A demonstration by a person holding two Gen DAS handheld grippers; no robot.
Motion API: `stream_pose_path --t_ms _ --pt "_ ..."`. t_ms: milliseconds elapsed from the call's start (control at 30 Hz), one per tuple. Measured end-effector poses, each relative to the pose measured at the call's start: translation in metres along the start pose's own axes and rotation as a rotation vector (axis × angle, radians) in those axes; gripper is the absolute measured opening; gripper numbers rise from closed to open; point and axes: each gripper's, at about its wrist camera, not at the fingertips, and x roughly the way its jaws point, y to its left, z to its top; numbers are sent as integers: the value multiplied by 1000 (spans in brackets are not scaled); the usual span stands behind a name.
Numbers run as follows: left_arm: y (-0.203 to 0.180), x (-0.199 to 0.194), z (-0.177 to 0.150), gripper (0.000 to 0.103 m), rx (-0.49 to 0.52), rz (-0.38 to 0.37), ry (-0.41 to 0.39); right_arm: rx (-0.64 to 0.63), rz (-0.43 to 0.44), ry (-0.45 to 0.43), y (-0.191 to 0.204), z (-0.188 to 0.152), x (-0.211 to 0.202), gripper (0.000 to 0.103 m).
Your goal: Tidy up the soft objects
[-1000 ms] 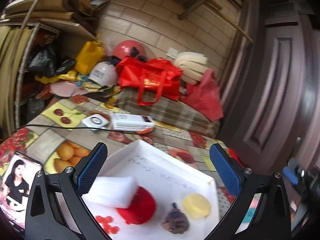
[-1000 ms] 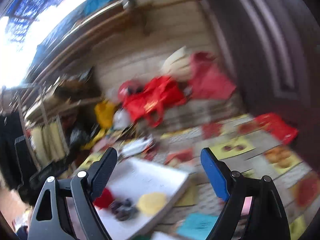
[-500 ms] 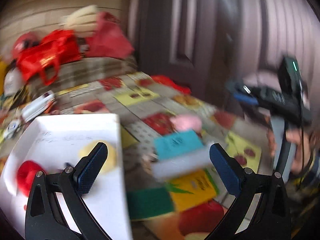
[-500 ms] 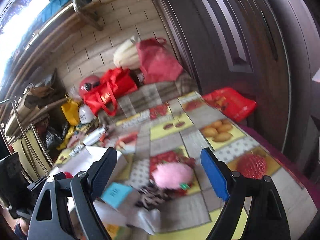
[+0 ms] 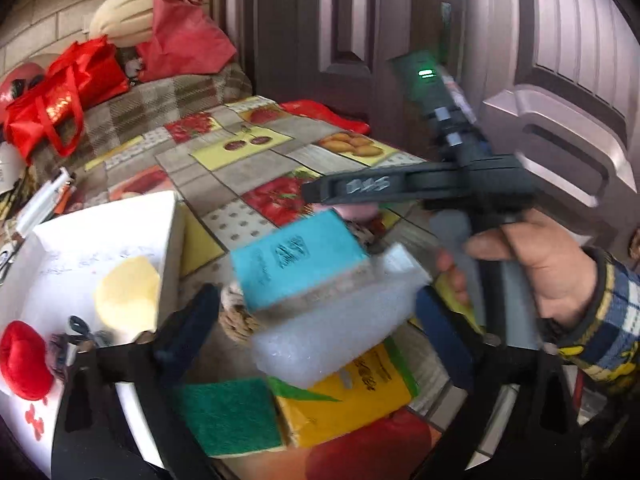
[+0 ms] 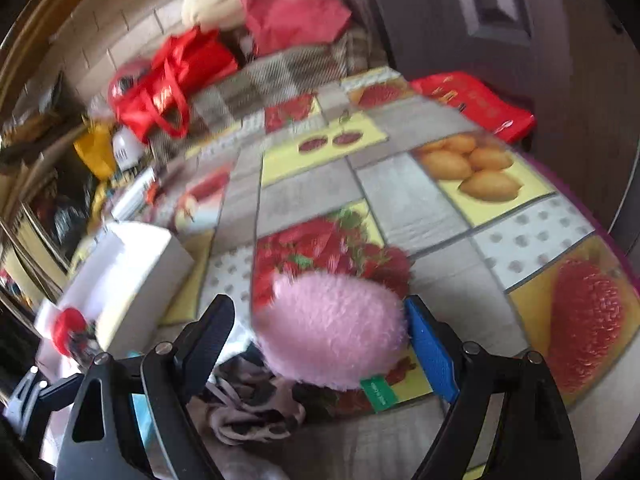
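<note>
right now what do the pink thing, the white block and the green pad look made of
Pink thing: likely plush fabric, matt, with fuzzy pile and a sewn green tag.
White block: seems soft foam, translucent and finely pebbled, though blurred.
Green pad: probably a scouring pad, coarse fibrous top over a thin yellow sponge edge.

Tabletop (image 5: 256, 148) cover: grey and yellow patchwork printed with strawberries, cherries and lemons. Tray (image 5: 172, 216): white. Inside it, a pale yellow round pad (image 5: 126, 294) and a red plush piece (image 5: 22, 354). Sponges: teal-topped white block (image 5: 308, 276), green scourer (image 5: 228, 416). Packet (image 5: 352, 396): yellow. Fluffy ball (image 6: 332, 336): pink. Sleeve (image 5: 604, 320): blue, white, yellow plaid.
</note>
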Motion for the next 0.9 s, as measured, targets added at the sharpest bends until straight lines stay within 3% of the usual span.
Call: stream_pose_path --t_ms 33,67,167,367,467,567,767,833,900 --pt "-1 1 -1 66 2 -14 5 -6 0 10 0 -2 2 76" --pt "-2 2 -3 63 1 -33 16 4 29 22 -3 -4 1 61" --pt "-6 1 -6 41 15 -44 13 58 55 -21 -15 -5 -8 61" --pt "-9 -3 -10 37 33 -53 12 129 79 -108 -29 -8 -27 61" --pt "-12 -4 -11 42 53 -36 6 144 93 -108 -31 -7 -26 62" --pt "-15 -9 -12 76 76 -26 15 164 105 -100 -33 -7 -25 62" --pt "-2 -22 -8 78 -2 -67 -43 187 135 -85 -35 -7 -21 63" --pt "6 -14 -5 78 -48 -69 -14 183 142 -82 -34 -7 -21 63" --pt "11 2 -7 78 -77 -34 69 181 151 -77 -32 -8 -20 64"
